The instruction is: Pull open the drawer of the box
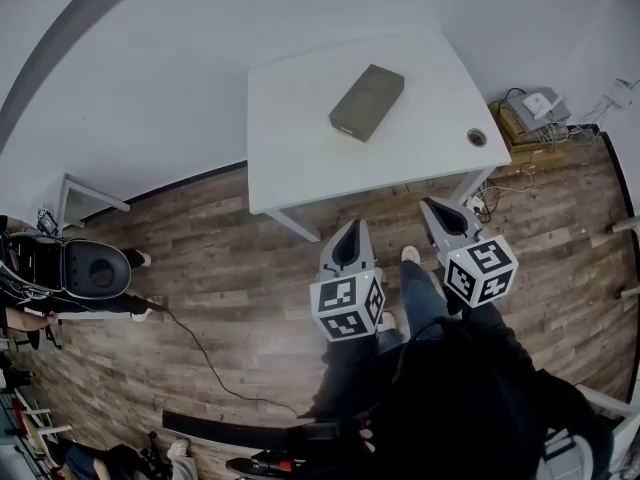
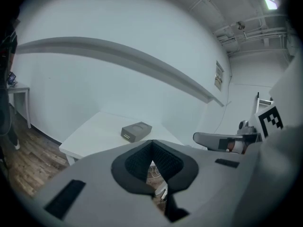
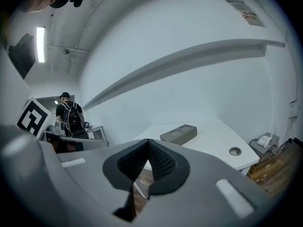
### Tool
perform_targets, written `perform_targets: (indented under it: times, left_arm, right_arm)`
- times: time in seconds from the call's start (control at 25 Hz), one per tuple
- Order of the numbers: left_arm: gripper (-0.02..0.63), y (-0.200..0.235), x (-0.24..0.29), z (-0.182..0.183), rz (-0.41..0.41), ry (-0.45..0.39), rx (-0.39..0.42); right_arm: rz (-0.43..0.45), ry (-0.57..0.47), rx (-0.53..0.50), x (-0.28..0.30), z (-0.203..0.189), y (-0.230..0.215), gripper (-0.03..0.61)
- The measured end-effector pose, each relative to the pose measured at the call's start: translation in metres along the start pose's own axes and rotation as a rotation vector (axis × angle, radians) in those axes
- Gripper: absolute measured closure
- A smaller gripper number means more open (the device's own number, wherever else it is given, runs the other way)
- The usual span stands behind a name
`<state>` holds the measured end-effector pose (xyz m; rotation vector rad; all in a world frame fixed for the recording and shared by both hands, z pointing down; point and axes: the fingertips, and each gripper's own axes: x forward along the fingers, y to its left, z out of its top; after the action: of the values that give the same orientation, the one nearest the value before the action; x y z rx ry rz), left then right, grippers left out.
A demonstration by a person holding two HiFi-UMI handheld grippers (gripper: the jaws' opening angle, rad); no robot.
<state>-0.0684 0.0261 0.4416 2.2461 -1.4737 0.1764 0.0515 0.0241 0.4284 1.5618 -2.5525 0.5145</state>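
On the table (image 1: 300,138) sits the grey box (image 1: 367,102).

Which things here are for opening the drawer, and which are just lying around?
For the job: flat grey rectangular box, white table under it, left gripper, right gripper (both shut, empty).

Just lying about: black chair, thin black cable, white device beside the table.

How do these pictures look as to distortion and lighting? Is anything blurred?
Head view: strong fisheye, the floor planks bow. Left gripper view: the straight wall ledge curves, a ceiling lamp glares at top right, corners dark. Right gripper view: same bending, a bright strip lamp at left; the box looks sharp.
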Motion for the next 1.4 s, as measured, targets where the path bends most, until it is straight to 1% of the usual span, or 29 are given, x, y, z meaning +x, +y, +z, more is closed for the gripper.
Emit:
perform_targets:
  times: [0.16,0.32,0.52,0.76,0.96,1.12,1.24,1.4]
  left_arm:
    - [0.614,0.011,0.053,0.011,0.027,0.013,-0.010]
    - [0.614,0.008,0.115,0.047,0.033,0.002,0.014]
    - [0.614,0.001,0.174,0.082,0.057,-0.006,0.024]
    - [0.614,-0.002,0.232,0.096,0.081,0.015,0.014]
    - [0.614,0.001,0.256,0.095,0.110,0.029,0.006]
    - [0.614,0.022,0.264,0.088,0.148,0.053,-0.018]
    - [0.614,0.034,0.268,0.083,0.179,0.072,-0.018]
    - [0.614,0.049,0.282,0.087,0.172,0.091,-0.018]
  right_arm:
    - [0.027,0.007,-0.001,0.045,0.013,-0.034,0.588]
    - [0.037,0.006,-0.011,0.086,0.043,-0.078,0.588]
    - [0.062,0.005,-0.010,0.124,0.077,-0.126,0.588]
    - [0.092,0.024,-0.011,0.164,0.096,-0.171,0.588]
    - [0.123,0.052,-0.002,0.186,0.092,-0.191,0.588]
    - [0.141,0.075,0.005,0.206,0.088,-0.192,0.588]
    - [0.153,0.087,0.002,0.215,0.084,-0.190,0.588]
    - [0.147,0.110,0.002,0.237,0.084,-0.191,0.589]
